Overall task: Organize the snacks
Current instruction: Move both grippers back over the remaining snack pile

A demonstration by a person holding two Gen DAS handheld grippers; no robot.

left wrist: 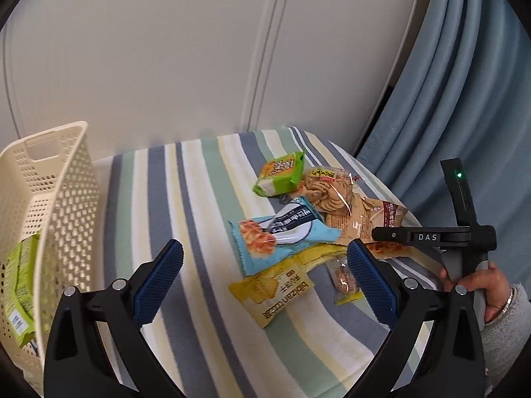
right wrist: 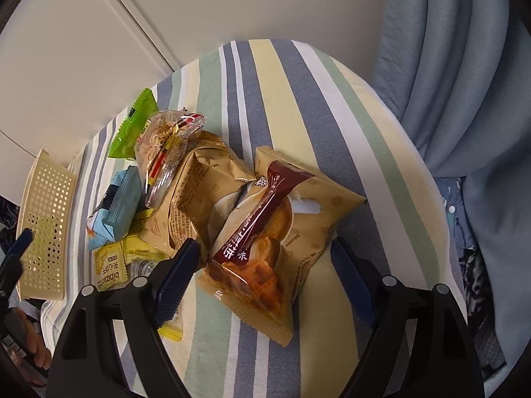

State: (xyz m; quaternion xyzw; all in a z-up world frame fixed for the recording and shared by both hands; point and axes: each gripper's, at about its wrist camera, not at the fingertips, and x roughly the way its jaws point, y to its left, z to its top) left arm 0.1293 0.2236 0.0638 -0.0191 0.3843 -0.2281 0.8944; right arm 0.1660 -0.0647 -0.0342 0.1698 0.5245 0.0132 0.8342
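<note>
Snack packets lie heaped on a striped cloth (left wrist: 205, 199). My left gripper (left wrist: 265, 255) hangs open above a blue packet (left wrist: 282, 235) and a yellow biscuit packet (left wrist: 282, 288), holding nothing. Farther back are a green packet (left wrist: 280, 174), a clear cookie packet (left wrist: 327, 185) and a tan packet (left wrist: 375, 219). In the right wrist view, my right gripper (right wrist: 264, 248) is open, one finger on each side of a tan pastry packet with a brown band (right wrist: 275, 232), which rests on the cloth. A second tan packet (right wrist: 195, 192) lies just behind it.
A cream perforated basket (left wrist: 49, 199) stands at the cloth's left edge with a green packet (left wrist: 20, 282) inside. White cabinet doors (left wrist: 166, 49) rise behind, and blue curtain folds (left wrist: 448, 99) hang at the right. A hand (left wrist: 478, 282) grips the right tool's handle.
</note>
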